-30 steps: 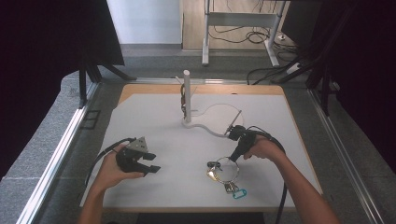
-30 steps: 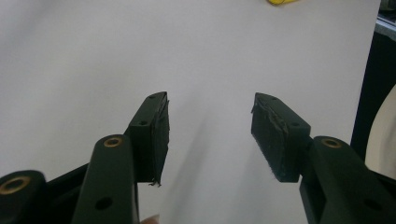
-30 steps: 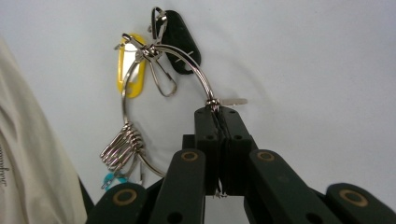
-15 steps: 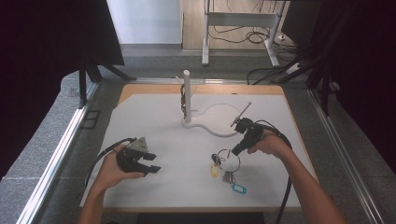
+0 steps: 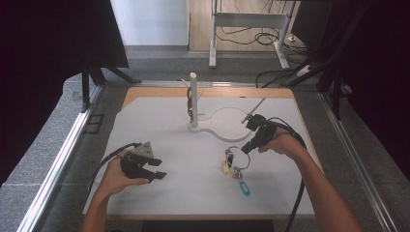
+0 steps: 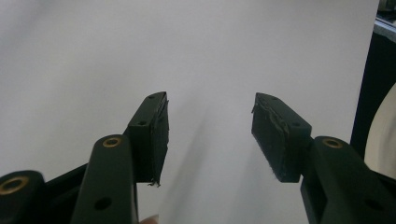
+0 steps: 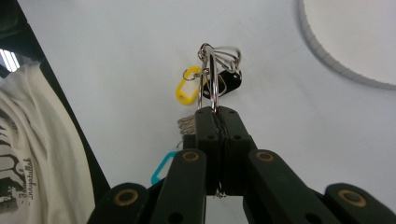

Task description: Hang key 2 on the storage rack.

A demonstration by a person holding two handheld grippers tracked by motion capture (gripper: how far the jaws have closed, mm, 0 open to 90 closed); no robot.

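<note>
Right gripper (image 7: 217, 114) jaws clamped on key ring (image 7: 210, 70) with yellow tag (image 7: 187, 89); left gripper (image 6: 209, 133) jaws wide apart, empty, over counter (image 5: 159, 121).

White post stand (image 5: 193, 101) on table mat (image 5: 159, 130), grey floor (image 5: 58, 125)

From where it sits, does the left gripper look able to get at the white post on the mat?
Probably yes. The left gripper is open and empty, and the white mat between it and the white post is bare. The right gripper, shut on the key ring, works off to the other side.
</note>
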